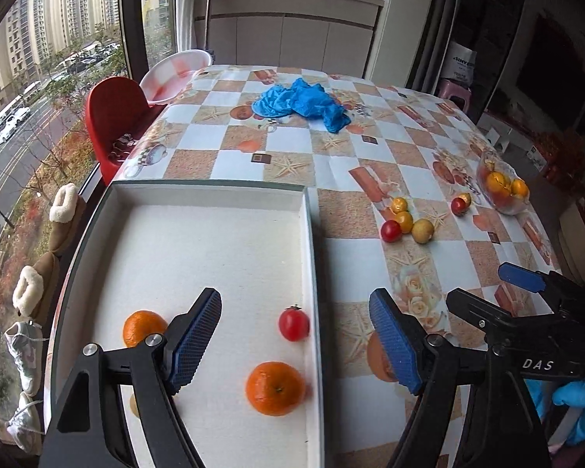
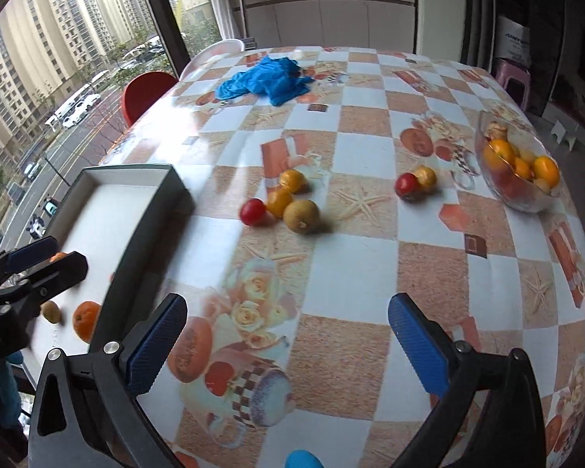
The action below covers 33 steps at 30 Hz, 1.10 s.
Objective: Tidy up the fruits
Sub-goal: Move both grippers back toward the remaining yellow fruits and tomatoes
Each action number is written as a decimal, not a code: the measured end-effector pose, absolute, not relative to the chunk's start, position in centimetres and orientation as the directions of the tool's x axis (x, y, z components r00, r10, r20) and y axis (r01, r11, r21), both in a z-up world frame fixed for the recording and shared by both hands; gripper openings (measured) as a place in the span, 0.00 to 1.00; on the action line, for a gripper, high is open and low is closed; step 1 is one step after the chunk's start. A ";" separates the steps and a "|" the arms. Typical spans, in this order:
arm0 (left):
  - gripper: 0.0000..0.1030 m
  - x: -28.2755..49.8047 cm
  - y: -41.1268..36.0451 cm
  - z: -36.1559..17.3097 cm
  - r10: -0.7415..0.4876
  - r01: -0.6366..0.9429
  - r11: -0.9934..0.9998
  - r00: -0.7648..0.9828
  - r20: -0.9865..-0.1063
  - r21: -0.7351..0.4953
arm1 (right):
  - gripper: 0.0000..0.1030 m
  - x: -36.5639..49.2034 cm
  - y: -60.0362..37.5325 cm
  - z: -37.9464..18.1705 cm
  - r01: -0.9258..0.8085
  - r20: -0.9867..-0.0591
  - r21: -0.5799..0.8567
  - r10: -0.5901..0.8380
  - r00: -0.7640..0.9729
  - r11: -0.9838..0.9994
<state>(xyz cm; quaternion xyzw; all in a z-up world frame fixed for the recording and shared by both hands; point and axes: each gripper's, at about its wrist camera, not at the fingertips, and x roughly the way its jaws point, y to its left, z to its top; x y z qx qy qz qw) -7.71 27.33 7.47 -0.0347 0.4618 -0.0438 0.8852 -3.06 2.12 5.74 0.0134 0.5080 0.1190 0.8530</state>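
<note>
White letters "DAS" on the right claw (image 1: 522,296) body, print on a distant white bag (image 1: 462,64) too blurred to read

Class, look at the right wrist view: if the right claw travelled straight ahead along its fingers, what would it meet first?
The right claw, open and empty, points across bare tablecloth. The first thing in line looks like the brownish-yellow fruit in the loose cluster, though depth is hard to judge through the fisheye.

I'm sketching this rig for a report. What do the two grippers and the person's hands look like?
Both the left gripper and the right gripper are black, angular plastic with silver screws and blue ribbed pads on the fingers. White "DAS" lettering marks the right one. The hand wears a blue glove.
</note>
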 end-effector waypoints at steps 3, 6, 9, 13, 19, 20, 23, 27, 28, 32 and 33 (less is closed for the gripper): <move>0.77 -7.2 25.1 7.7 -0.124 0.082 0.992 0.559 -0.820 -0.094 | 1.00 -3.0 -1.0 4.5 -0.120 -0.881 0.125 0.166 0.444 0.985; 0.77 -6.5 23.1 7.7 -0.133 0.108 0.990 0.550 -0.825 -0.087 | 1.00 -3.1 -3.8 3.6 -0.069 -0.891 0.123 0.141 0.431 0.990; 0.77 -5.7 21.1 7.6 -0.139 0.133 0.988 0.542 -0.829 -0.079 | 1.00 -3.3 -5.7 3.1 -0.038 -0.896 0.106 0.112 0.429 0.994; 0.77 -4.2 18.9 7.0 -0.147 0.157 0.985 0.524 -0.839 -0.074 | 1.00 -3.3 -7.3 2.8 -0.016 -0.898 0.081 0.080 0.432 0.997; 0.77 -0.8 17.0 5.8 -0.119 0.139 0.989 0.527 -0.841 -0.053 | 1.00 -4.0 -8.1 2.0 -0.021 -0.891 0.006 0.015 0.455 1.000; 0.77 -0.2 16.9 5.6 -0.116 0.127 0.990 0.527 -0.842 -0.057 | 1.00 -4.2 -8.1 1.9 -0.028 -0.882 -0.002 0.012 0.472 1.000; 0.77 1.9 16.9 4.8 -0.117 0.087 0.993 0.514 -0.849 -0.084 | 1.00 -5.1 -8.1 1.8 -0.024 -0.849 -0.003 0.010 0.529 1.000; 0.77 4.2 16.5 3.5 -0.111 0.066 0.994 0.490 -0.864 -0.091 | 1.00 -5.2 -8.2 1.8 -0.020 -0.842 -0.001 0.010 0.540 1.000; 0.77 4.6 16.3 3.2 -0.107 0.066 0.994 0.485 -0.868 -0.086 | 1.00 -5.1 -8.2 1.8 -0.020 -0.842 -0.001 0.010 0.540 1.000; 0.77 6.2 15.5 1.5 -0.089 0.077 0.995 0.448 -0.889 -0.061 | 1.00 -5.0 -8.2 1.7 -0.020 -0.842 -0.001 0.010 0.540 1.000; 0.69 6.4 15.4 1.1 -0.086 0.074 0.995 0.438 -0.895 -0.059 | 1.00 -5.0 -8.2 1.7 -0.020 -0.842 -0.001 0.010 0.540 1.000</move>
